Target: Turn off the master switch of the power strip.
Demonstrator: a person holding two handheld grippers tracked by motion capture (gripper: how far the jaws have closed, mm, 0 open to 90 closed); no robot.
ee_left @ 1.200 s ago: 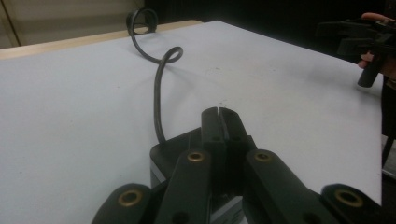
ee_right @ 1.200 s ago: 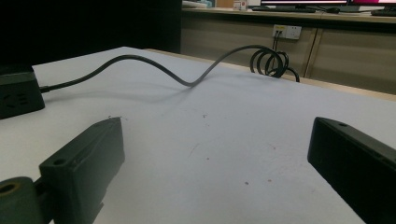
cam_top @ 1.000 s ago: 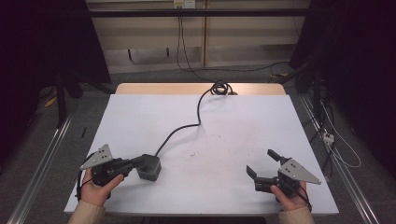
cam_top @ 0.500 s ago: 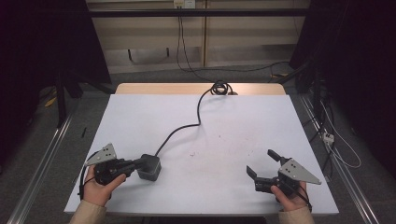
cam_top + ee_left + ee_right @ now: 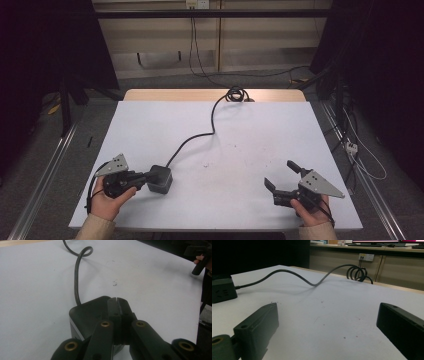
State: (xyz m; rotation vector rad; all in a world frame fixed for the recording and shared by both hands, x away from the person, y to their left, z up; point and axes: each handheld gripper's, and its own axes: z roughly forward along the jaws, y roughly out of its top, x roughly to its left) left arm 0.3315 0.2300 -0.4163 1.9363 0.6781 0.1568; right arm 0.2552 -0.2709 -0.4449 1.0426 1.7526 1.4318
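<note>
White table under dim room, our left gripper at lower left, jaws pressed together, tips on black socket box, its cord running to upper centre, our right gripper lower right, jaws wide apart, holding nothing.

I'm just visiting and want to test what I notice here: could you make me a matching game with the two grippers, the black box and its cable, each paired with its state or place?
Things:
1. left gripper
2. right gripper
3. black box
4. cable

States or places:
A. jaws wide apart over bare table
B. coiled at the table's far edge
C. jaws pressed together, over the box
D. on the table's near left

Pairs: 1-C, 2-A, 3-D, 4-B
</note>
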